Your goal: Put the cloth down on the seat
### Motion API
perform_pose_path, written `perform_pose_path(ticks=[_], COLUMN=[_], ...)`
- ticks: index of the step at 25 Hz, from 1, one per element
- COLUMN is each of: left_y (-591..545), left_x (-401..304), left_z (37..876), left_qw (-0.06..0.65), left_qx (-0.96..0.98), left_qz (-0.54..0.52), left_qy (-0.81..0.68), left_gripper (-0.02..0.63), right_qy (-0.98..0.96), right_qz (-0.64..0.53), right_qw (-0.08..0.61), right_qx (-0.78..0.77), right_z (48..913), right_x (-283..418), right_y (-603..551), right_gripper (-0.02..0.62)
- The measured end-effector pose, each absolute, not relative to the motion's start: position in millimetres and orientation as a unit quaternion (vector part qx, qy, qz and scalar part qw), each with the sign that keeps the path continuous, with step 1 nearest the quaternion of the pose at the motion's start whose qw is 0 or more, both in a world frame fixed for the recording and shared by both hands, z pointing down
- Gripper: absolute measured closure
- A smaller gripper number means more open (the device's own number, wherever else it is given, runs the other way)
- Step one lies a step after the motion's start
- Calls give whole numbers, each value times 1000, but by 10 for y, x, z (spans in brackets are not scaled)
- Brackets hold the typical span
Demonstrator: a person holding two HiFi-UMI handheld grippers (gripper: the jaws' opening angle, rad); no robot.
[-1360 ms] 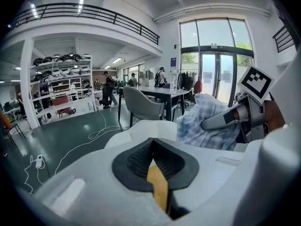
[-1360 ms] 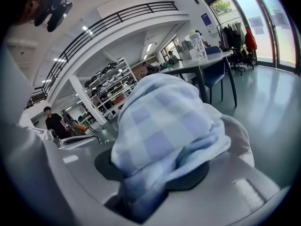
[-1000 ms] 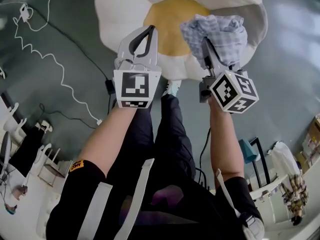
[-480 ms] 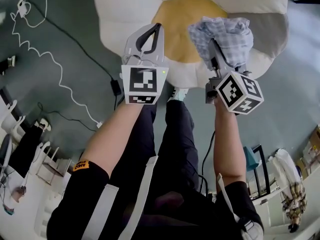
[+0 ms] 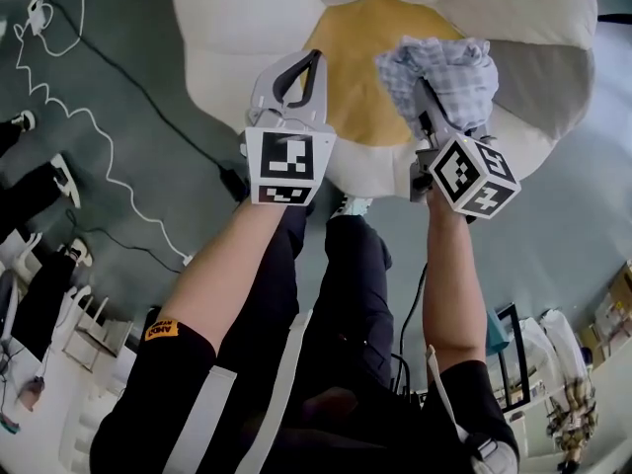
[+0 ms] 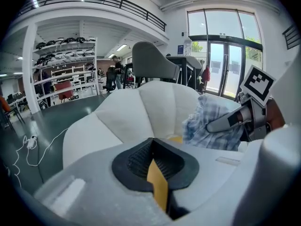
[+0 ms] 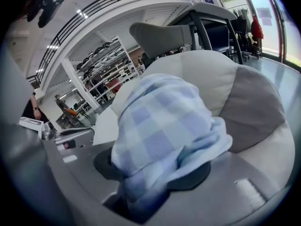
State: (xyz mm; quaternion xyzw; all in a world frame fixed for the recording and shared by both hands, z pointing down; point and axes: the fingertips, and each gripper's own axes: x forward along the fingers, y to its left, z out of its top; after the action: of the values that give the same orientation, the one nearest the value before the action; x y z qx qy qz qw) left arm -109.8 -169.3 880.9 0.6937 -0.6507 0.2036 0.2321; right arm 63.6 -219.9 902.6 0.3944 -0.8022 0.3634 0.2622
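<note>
The seat [image 5: 222, 52] is a big flower-shaped cushion with white petals, one grey petal [image 7: 256, 105] and a yellow centre [image 5: 360, 77]. A blue-and-white checked cloth [image 5: 444, 67] is bunched up in my right gripper [image 5: 427, 95], held just above the right side of the yellow centre. Those jaws are opening, with the cloth [image 7: 164, 121] still wedged between the pads and draped over them. My left gripper [image 5: 313, 59] is shut and empty, hovering over the seat's left part. From the left gripper view [image 6: 157, 173] the cloth [image 6: 207, 126] hangs at the right.
A white cable [image 5: 99, 136] and a black cable with an adapter [image 5: 234, 181] lie on the grey floor left of the seat. The person's legs [image 5: 346, 265] stand right at its near edge. A grey chair [image 6: 155, 60] and shelving [image 6: 66, 65] stand beyond.
Both grippers have moved forward, further over the seat's yellow centre. The cloth stays bunched in the right gripper; the left one stays shut.
</note>
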Motion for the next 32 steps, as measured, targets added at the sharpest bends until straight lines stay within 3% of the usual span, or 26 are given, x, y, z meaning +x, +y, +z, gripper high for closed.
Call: perform_pose_path(ticks=[17, 21, 28, 32], left_y=[-1664, -1662, -1614, -1590], left_x=[-1190, -1159, -1166, -1171], left_z=[9581, 9676, 9322, 8939], left_qw=[257, 268, 273, 272], left_qx=[685, 680, 677, 675], left_qz=[210, 214, 214, 213], left_qy=[-649, -648, -649, -652], left_gripper=[607, 606, 606, 606], right_qy=[-798, -792, -750, -722], right_qz=[350, 347, 376, 383], right_qw=[305, 319, 358, 376], right_qx=[384, 388, 410, 436], right_z=[9988, 10090, 10011, 9750], right_x=[468, 550, 808, 1055], right_y=[-2290, -2361, -2351, -2239], right_gripper=[343, 303, 228, 221])
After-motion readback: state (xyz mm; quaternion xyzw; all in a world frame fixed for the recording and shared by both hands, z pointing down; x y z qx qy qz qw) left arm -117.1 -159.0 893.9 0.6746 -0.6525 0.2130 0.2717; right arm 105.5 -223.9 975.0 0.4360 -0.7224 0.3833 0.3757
